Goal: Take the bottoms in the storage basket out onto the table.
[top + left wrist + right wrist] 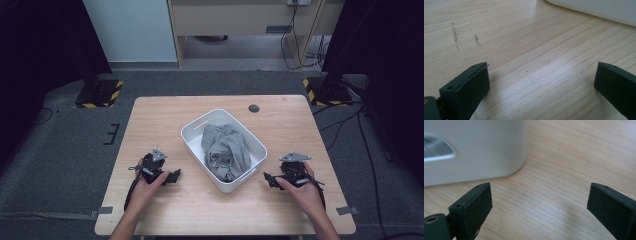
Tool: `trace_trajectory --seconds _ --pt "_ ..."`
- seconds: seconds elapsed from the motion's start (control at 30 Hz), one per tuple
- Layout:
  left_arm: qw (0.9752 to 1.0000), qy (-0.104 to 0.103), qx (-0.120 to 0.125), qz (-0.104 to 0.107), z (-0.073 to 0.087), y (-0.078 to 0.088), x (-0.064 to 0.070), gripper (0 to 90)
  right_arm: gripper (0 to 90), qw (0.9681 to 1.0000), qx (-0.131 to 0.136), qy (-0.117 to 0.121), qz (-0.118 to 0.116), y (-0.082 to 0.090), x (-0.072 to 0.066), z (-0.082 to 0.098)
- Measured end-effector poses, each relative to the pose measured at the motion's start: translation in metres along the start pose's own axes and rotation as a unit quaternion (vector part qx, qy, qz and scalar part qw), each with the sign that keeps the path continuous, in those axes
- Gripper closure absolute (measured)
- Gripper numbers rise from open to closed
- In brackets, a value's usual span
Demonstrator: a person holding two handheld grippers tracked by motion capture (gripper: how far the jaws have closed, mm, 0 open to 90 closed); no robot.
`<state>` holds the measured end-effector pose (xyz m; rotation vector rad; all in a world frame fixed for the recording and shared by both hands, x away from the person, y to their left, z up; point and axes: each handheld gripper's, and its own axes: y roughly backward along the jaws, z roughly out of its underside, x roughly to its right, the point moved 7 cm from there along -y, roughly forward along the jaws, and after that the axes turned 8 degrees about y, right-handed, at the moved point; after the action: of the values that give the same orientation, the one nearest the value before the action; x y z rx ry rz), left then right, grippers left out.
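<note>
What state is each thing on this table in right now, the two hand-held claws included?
White bin: upright on the table, open-topped, turned at an angle.
Grey cloth: crumpled inside the bin, untouched.
Left gripper: jaws wide open, nothing between them, low over bare wood beside the bin.
Right gripper: jaws wide open, empty, pointing at the bin's near corner.
Table: wooden, with a few dark scuff marks.

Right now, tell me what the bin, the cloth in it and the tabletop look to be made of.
Bin: likely moulded plastic, white, smooth, with rounded corners and a cut-out handle slot.
Cloth: soft grey fabric, crumpled into folds; the fibre can't be told.
Tabletop: pale wood or wood-look laminate, with straight grain lines and a soft sheen under the open tongs.
</note>
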<state>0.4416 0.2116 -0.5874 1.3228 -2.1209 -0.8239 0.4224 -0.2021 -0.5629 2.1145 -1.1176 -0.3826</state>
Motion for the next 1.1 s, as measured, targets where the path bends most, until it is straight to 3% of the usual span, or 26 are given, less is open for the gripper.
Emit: trace_trajectory --seconds 0.2,0.23,0.3,0.5,0.77,0.93,0.97,1.1 --pt "1.0000 0.001 0.001 -0.001 0.001 0.001 0.000 0.0 11.0 0.9998 0.010 0.016 -0.008 0.017 -0.002 -0.011" --pt "1.0000 0.002 0.001 -0.002 0.001 0.001 0.000 0.0 12.0 0.9997 0.005 0.024 0.002 0.025 0.000 -0.014" --pt "1.0000 0.001 0.000 -0.002 0.001 0.001 0.000 0.0 12.4 0.9997 0.001 0.021 0.011 0.032 0.003 -0.016" --pt "1.0000 0.001 0.000 -0.001 0.002 0.002 0.001 0.0 12.1 0.9998 0.007 0.017 0.007 0.047 0.005 -0.023" --pt "1.0000 0.001 0.001 -0.001 0.002 0.002 0.001 0.0 8.8 0.9996 0.020 0.018 0.007 0.066 0.013 -0.054" --pt "1.0000 0.001 0.001 -0.001 0.002 0.002 0.001 0.0 7.5 0.9992 0.034 0.020 0.007 0.074 0.010 -0.076" --pt "1.0000 0.001 0.000 -0.001 0.002 0.002 0.001 0.0 7.7 0.9988 0.040 0.028 0.007 0.076 0.007 -0.087" --pt "1.0000 -0.001 0.000 0.000 0.003 0.002 0.001 0.0 8.1 0.9982 0.042 0.043 0.002 0.076 0.000 -0.104"
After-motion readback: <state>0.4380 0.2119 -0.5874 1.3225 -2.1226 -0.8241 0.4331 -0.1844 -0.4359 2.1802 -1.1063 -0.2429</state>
